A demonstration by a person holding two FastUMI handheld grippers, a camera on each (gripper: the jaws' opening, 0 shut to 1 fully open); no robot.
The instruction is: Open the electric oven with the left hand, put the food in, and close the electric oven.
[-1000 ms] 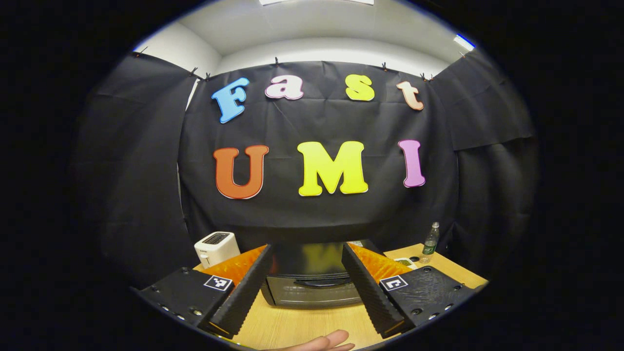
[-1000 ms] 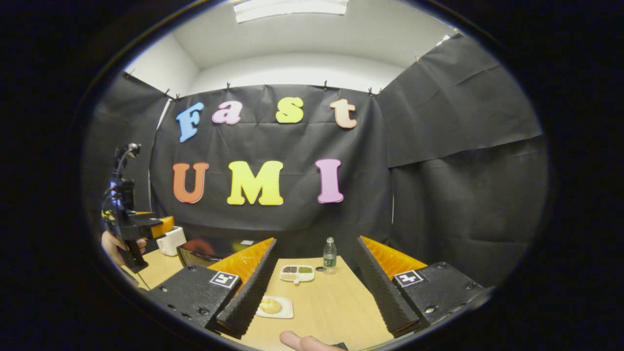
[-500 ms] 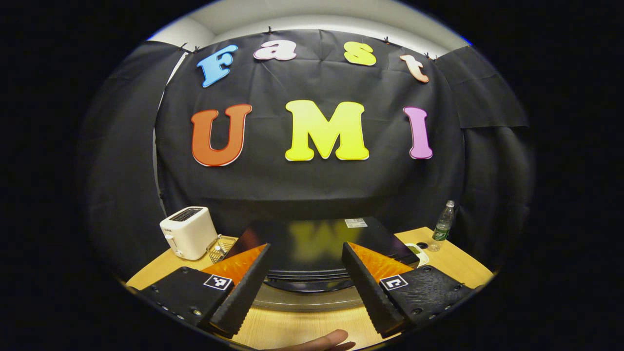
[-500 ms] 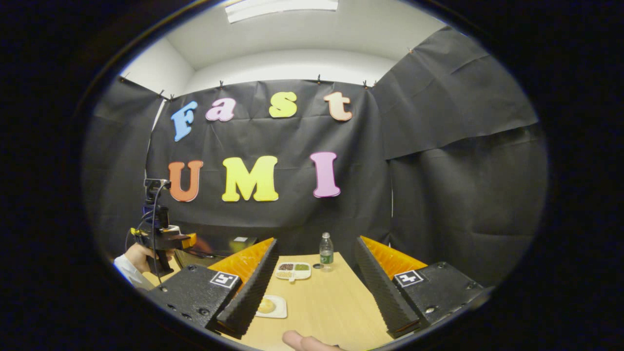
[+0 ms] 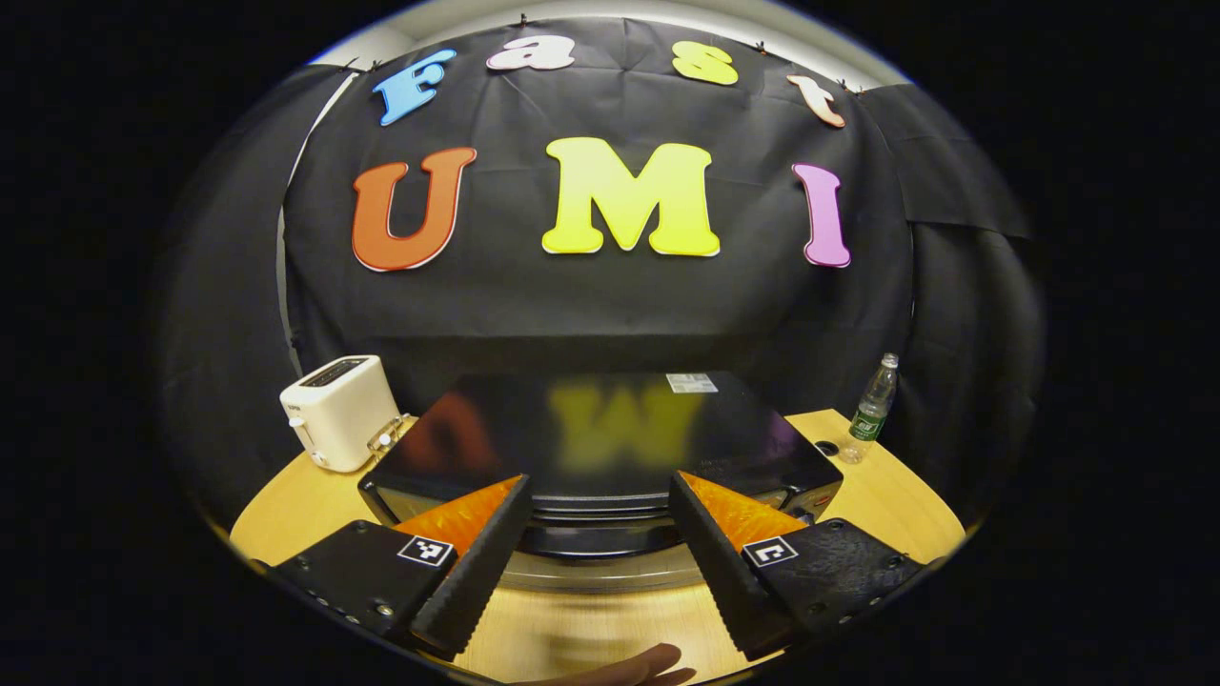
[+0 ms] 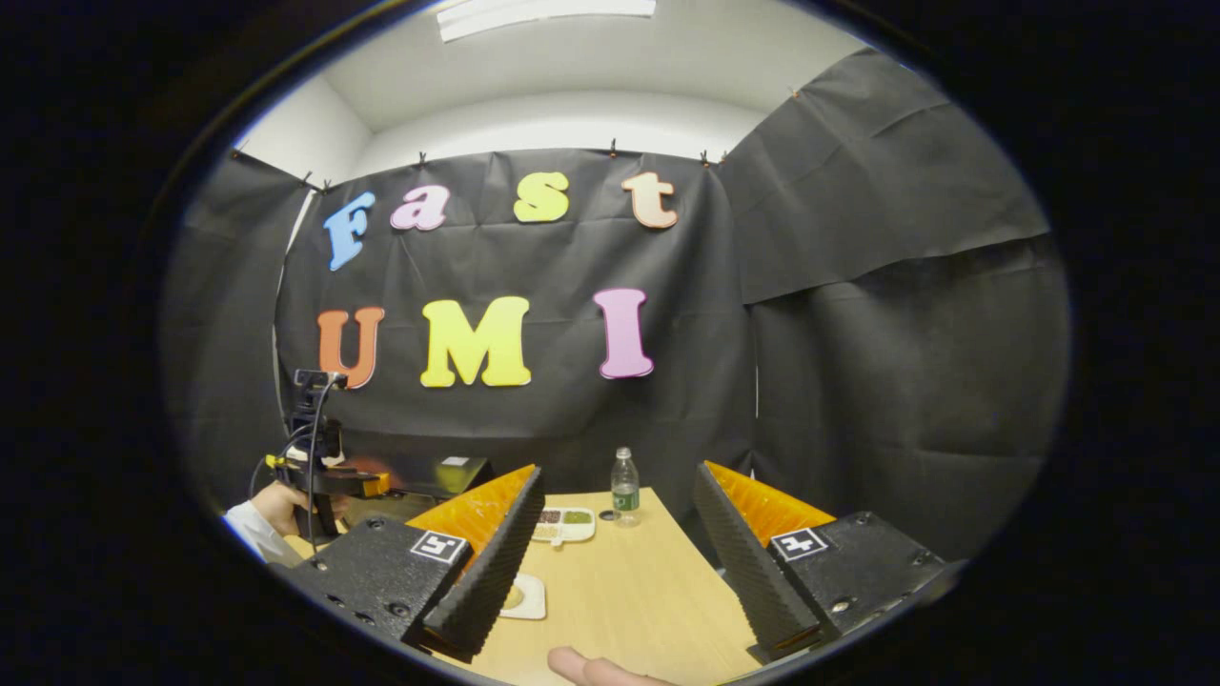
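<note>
Hovering L gripper [image 5: 596,534] over oven [image 5: 600,448] at worktop [image 5: 286,500] centre, jaws apart, door handle between them. Step: opening, door shut. Next: lower, clamp handle. R gripper [image 6: 615,548] jaws apart, nothing held; food [image 6: 515,596] on plate nearby.

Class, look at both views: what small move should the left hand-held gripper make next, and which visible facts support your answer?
Probably ease the left hand-held gripper forward and slightly down to the oven door handle. Its fingers stand open, the handle lies between them just ahead, and the oven looks closed. The right hand-held gripper is open over the table, near the plated food.
</note>
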